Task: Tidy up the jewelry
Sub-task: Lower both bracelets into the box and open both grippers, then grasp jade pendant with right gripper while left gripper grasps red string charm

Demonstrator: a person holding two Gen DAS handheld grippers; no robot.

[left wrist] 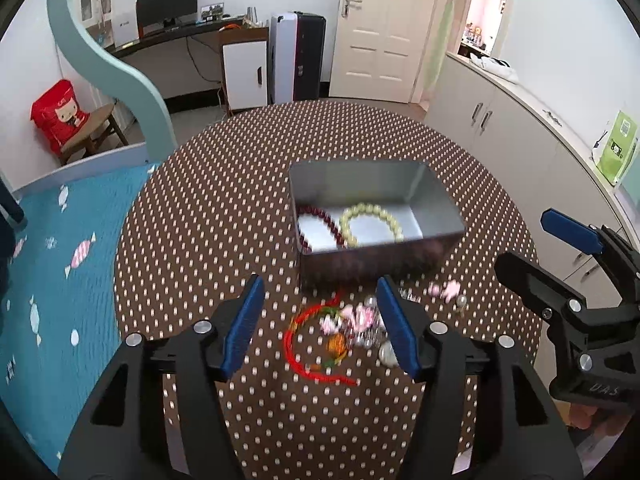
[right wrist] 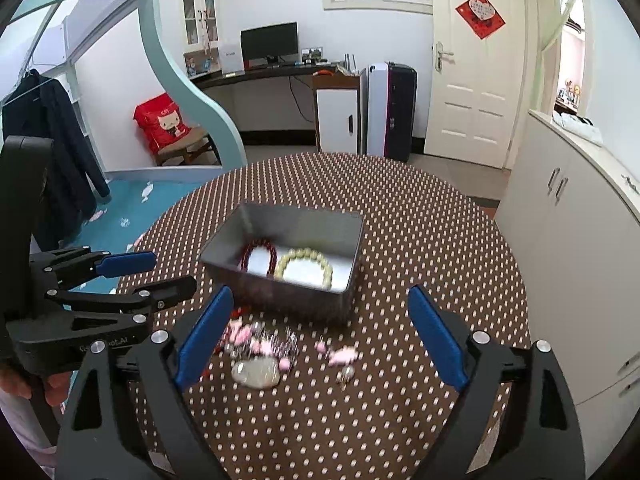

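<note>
An open grey metal tin [left wrist: 380, 258] on the dotted tablecloth holds a dark red bead bracelet [left wrist: 316, 216] and a pale yellow-green bead bracelet [left wrist: 372, 220]. In front of the tin lie a red cord bracelet [left wrist: 294, 344], a heap of pink and clear beaded jewelry [left wrist: 356, 320] and small pink pieces [left wrist: 444, 290]. My left gripper [left wrist: 320, 284] is open above the heap, its pads apart from it. In the right wrist view my right gripper [right wrist: 320, 292] stands wide open over the heap [right wrist: 260, 344], a pale round pendant [right wrist: 256, 372] and the pink pieces [right wrist: 340, 354]; it holds nothing.
The round table [right wrist: 420, 240] has a brown cloth with white dots. A blue bedspread [left wrist: 60, 260] lies to its left and white cabinets [right wrist: 568, 240] stand to its right. A hand [right wrist: 24, 388] holds the left gripper [right wrist: 174, 271] at the left edge.
</note>
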